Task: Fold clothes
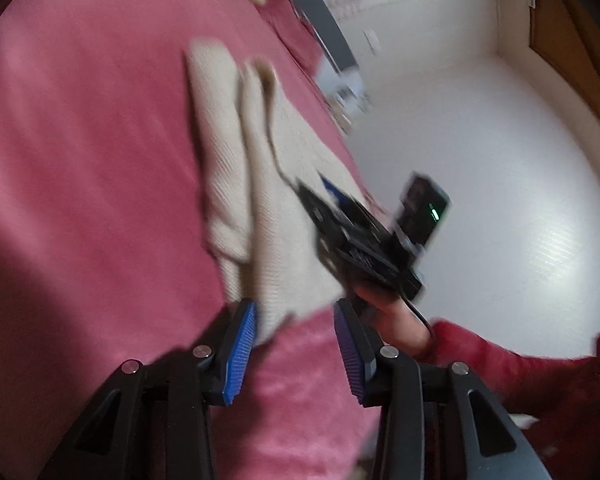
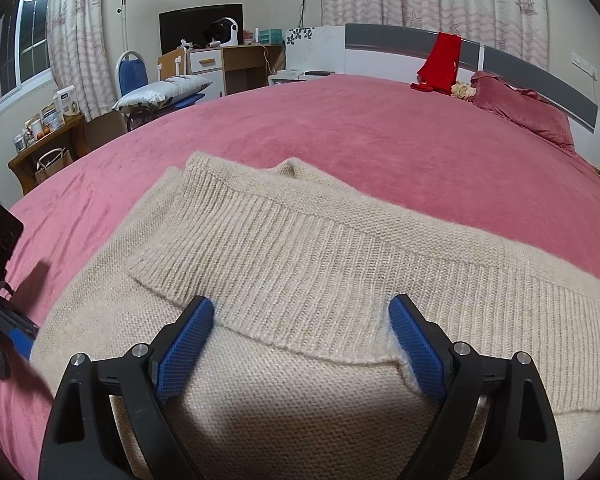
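Between the blue pads of the right claw (image 2: pixel 301 322), spread wide and pinching nothing, lies the ribbed hem of the cream sweater (image 2: pixel 300 248), flat on the pink bed (image 2: pixel 340 128). At the left, the left claw (image 1: pixel 295 326) is also spread, empty, at the sweater's near corner. No writing can be read. Much free bed stays beyond the sweater, up to the headboard (image 2: pixel 420 42).

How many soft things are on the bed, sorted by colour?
Cream: 1, the knitted sweater
Red: 1, the cloth by the headboard
Dark pink: 1, the pillow
Total: 3, all lying on the pink bedspread
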